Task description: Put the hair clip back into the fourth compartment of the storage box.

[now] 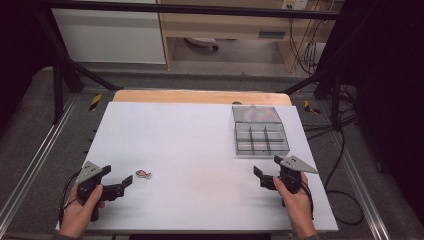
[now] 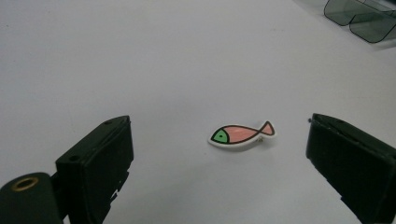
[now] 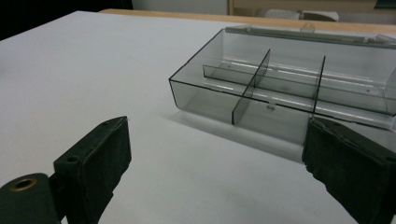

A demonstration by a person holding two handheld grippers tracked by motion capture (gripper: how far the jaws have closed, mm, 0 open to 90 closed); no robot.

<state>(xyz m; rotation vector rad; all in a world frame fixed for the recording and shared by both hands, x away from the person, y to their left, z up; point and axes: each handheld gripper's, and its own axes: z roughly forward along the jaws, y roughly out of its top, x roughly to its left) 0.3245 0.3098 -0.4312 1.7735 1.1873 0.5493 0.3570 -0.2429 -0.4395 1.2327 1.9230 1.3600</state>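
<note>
Lying between open left hand-held gripper (image 2: 219, 154), fish clip (image 2: 241, 135)

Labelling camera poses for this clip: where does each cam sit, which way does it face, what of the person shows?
High view: above the person's side, looking forward and down on the table; forearms, left gripper, right gripper.
Left gripper view: along its open jaws at the fish piece, also seen from high.
Right gripper view: along its open jaws at the divided box, shared with high.

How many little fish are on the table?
1. The fish lies flat on the white table, just ahead of the left tool, whose jaws are open. The clear box's compartments look empty, though its lid blurs something coloured.
</note>
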